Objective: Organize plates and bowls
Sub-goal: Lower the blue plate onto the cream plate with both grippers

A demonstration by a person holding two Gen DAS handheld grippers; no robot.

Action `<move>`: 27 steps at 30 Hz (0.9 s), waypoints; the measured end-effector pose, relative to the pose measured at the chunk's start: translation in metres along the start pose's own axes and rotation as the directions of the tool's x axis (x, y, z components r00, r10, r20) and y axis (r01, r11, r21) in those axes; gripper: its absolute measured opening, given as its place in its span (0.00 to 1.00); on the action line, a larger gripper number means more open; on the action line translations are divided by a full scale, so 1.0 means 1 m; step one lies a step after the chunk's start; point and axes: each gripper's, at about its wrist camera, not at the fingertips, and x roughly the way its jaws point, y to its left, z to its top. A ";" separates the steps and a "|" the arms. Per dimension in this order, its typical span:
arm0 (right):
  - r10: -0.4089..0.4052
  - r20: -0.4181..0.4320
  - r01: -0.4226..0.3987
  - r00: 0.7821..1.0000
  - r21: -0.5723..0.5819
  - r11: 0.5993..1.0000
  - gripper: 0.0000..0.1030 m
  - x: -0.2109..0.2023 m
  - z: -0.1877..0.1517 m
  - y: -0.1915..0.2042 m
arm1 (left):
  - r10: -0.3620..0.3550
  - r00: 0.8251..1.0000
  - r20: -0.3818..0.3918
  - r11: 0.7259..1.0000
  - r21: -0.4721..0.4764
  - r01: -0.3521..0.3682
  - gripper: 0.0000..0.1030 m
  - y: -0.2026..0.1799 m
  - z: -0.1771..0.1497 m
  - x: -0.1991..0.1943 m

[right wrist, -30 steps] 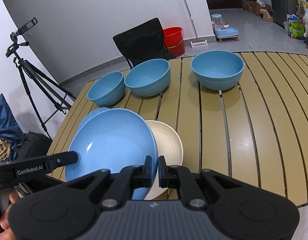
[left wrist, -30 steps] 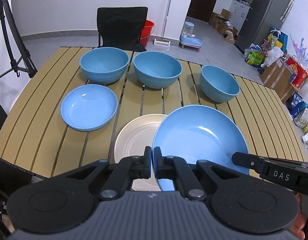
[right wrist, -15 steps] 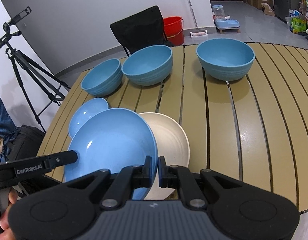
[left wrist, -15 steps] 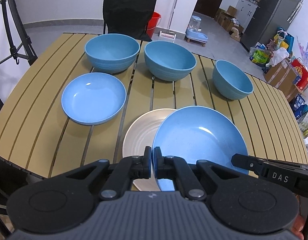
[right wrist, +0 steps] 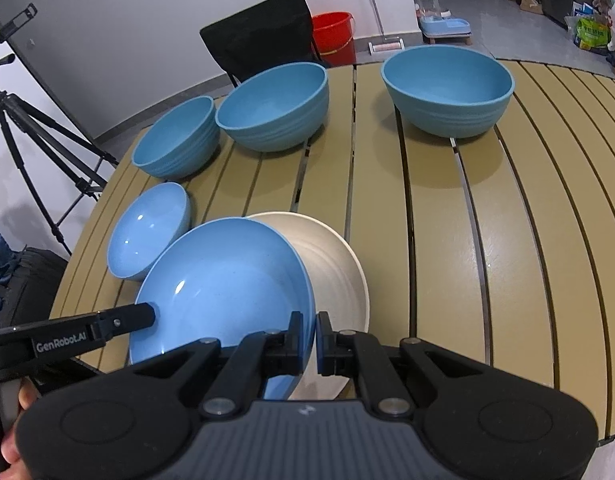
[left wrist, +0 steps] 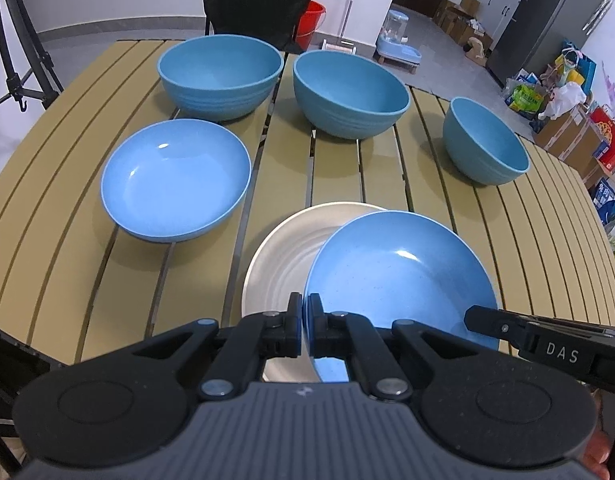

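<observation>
Two claws hold one big blue plate (left wrist: 399, 268) together. The left claw (left wrist: 305, 316) is pinched tight on the plate's left edge, and the right claw (right wrist: 310, 334) is pinched tight on its right edge. The plate sits over a white plate (left wrist: 283, 256) near the front of the slatted table (left wrist: 59, 240) – it covers the white plate's right part in the left view. I cannot tell if the two plates touch.

A smaller blue plate (left wrist: 175, 178) lies on the table, off to the left. Behind it stand three blue bowls in a row – a wide bowl (left wrist: 221, 70), a middle bowl (left wrist: 349, 90) and a small bowl (left wrist: 485, 142). A black chair (left wrist: 259, 0) stands behind the table.
</observation>
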 end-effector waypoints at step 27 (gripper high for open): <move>-0.009 -0.058 0.009 0.998 0.005 1.000 0.05 0.044 0.005 -0.007 | 0.015 0.998 -0.053 1.000 -0.017 -0.016 0.03 0.011 0.003 0.039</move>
